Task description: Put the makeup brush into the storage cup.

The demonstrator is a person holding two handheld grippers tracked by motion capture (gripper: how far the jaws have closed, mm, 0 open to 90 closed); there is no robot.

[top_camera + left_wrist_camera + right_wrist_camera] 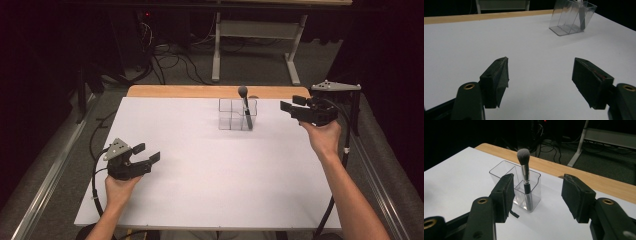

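Two grippers, one clear holder, one brush, one table.

Table (200,190): white top with a bare wooden strip along the far edge. Nothing lies on the near half.

Holder (231,114): clear plastic, divided into compartments, standing upright at the far side of the table, right of centre. In the left gripper view the holder (566,20) sits far off at upper right. In the right gripper view the holder (506,173) stands just beyond the jaws, slightly left of the gap.

Brush (245,107): dark handle, silver ferrule, grey rounded head. It stands head up in the holder's right-hand compartment, leaning slightly, the head rising above the rim. In the right gripper view the brush (525,177) occupies the compartment nearest that gripper.

Left gripper (147,152): held in the left hand (117,187) at the near left of the table, pointing right and far. Jaws spread, nothing between them; the left gripper view shows the left gripper (540,80) over bare white surface, well apart from the holder.

Right gripper (287,107): held in the right hand (322,137) at the far right edge, pointing left toward the holder, near it but not touching. Jaws spread and empty; the right gripper view shows the right gripper (536,195) with the table visible through the gap.
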